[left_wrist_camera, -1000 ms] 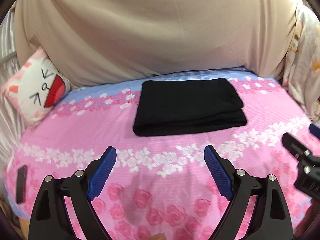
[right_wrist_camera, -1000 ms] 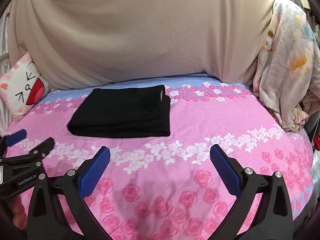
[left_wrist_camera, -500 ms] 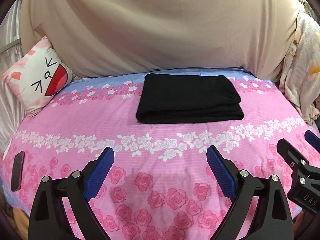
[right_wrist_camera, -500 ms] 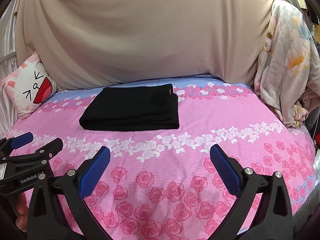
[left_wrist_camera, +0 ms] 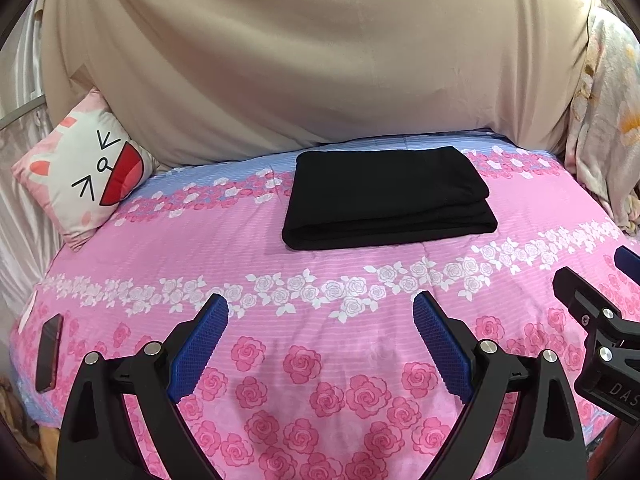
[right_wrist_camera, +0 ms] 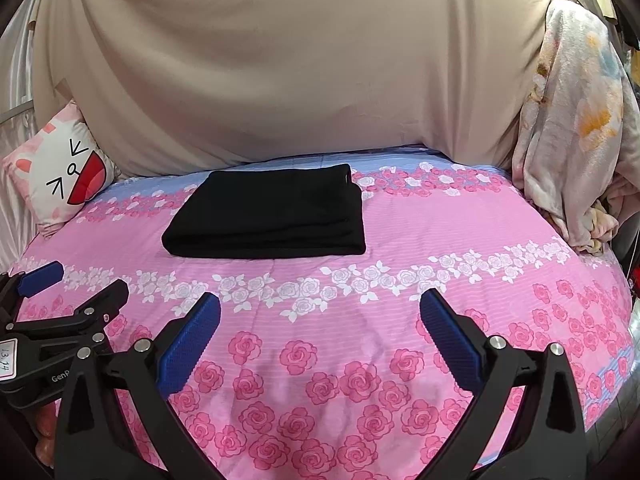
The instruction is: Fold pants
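Note:
The black pants (left_wrist_camera: 386, 196) lie folded into a neat rectangle on the far middle of the pink rose bedspread (left_wrist_camera: 320, 320); they also show in the right wrist view (right_wrist_camera: 272, 214). My left gripper (left_wrist_camera: 320, 308) is open and empty, well back from the pants near the bed's front. My right gripper (right_wrist_camera: 320, 304) is open and empty too, equally far back. The right gripper's side shows at the right edge of the left wrist view (left_wrist_camera: 592, 312); the left gripper shows at the left edge of the right wrist view (right_wrist_camera: 60, 300).
A cat-face cushion (left_wrist_camera: 86, 168) leans at the back left. A beige sheet (left_wrist_camera: 320, 60) hangs behind the bed. A floral blanket (right_wrist_camera: 576, 128) hangs at the right. A dark phone (left_wrist_camera: 49, 352) lies near the bed's left front edge.
Both grippers have pulled back and up from the bed, so the folded pants look farther off. Both stay open. The pants have not moved.

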Motion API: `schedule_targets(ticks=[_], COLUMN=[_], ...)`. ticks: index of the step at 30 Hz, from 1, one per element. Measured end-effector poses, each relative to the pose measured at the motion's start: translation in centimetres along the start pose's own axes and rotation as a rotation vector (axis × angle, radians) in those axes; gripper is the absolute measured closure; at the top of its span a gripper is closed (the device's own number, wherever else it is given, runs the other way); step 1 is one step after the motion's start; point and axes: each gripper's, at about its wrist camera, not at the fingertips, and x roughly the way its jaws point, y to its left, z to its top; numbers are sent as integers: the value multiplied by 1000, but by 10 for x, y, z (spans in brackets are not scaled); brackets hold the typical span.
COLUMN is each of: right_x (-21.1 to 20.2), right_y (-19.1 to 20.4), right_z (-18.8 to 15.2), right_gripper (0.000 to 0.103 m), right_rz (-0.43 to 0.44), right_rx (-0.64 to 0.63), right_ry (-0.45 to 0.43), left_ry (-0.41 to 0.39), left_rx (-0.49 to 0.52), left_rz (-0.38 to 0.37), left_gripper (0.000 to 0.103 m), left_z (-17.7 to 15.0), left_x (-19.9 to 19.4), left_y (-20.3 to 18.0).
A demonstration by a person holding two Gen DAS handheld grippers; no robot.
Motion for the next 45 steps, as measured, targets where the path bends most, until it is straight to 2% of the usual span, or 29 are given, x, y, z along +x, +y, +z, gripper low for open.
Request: schedule_targets(ticks=[29,45], right_x=[3,4], right_y=[3,4], right_z=[0,0], right_gripper=[5,5], right_rz=[-2,3], right_rx=[-6,-9], right_ry=[2,2], left_ry=[11,11], left_rx=[13,18], left_rz=[12,-4], left_gripper=[11,11], left_z=[-3,-3], left_x=[5,7], left_y=[0,6])
